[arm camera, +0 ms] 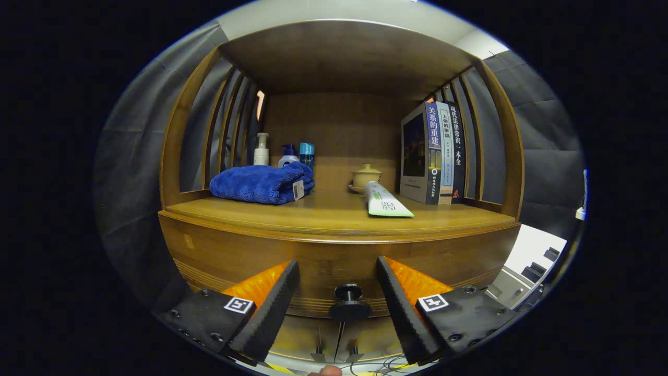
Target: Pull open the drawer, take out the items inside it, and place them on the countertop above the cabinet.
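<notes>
A hand-held gripper (338, 271) faces the closed drawer (334, 266) of a wooden cabinet (182, 156), its fingers spread wide and clasping nothing. The drawer's dark round knob (349, 301) sits in the gap between the two fingers, free of both, with room on either side. The drawer front lies flush under the curved front edge of the countertop (313, 216); what the drawer holds cannot be seen. On the countertop, broad bare wood runs along the front and down the middle. To the left rests one folded blue towel (261, 183), with three bottles (284, 154) behind it. One tube (385, 201) lies right of centre, just before one small lidded cup (366, 175). Three books (433, 154) stand upright against the slatted right side.
</notes>
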### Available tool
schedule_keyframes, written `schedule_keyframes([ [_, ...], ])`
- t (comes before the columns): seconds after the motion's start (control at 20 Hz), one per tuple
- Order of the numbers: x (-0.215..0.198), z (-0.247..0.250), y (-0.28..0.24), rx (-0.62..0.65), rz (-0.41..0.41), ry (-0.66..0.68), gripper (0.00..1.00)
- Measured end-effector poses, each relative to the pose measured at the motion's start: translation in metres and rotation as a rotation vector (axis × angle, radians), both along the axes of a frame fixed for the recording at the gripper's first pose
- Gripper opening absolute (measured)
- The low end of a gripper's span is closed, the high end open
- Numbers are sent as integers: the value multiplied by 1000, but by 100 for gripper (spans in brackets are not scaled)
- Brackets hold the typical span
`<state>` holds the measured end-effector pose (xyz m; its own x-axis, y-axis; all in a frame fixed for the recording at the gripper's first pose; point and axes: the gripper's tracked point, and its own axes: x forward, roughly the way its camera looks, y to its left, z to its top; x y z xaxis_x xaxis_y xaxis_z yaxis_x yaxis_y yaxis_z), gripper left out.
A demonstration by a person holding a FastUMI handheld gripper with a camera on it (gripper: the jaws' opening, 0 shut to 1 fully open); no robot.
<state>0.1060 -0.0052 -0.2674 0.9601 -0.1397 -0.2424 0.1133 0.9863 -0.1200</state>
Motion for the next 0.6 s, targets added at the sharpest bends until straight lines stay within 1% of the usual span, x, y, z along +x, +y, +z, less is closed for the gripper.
schedule_keyframes([
  [0.25, -20, 39, 11, -13, 12, -40, 99],
  [0.45, -53, 78, 20, -37, 25, -69, 98],
  [0.6, -77, 107, 28, -54, 53, -97, 98],
])
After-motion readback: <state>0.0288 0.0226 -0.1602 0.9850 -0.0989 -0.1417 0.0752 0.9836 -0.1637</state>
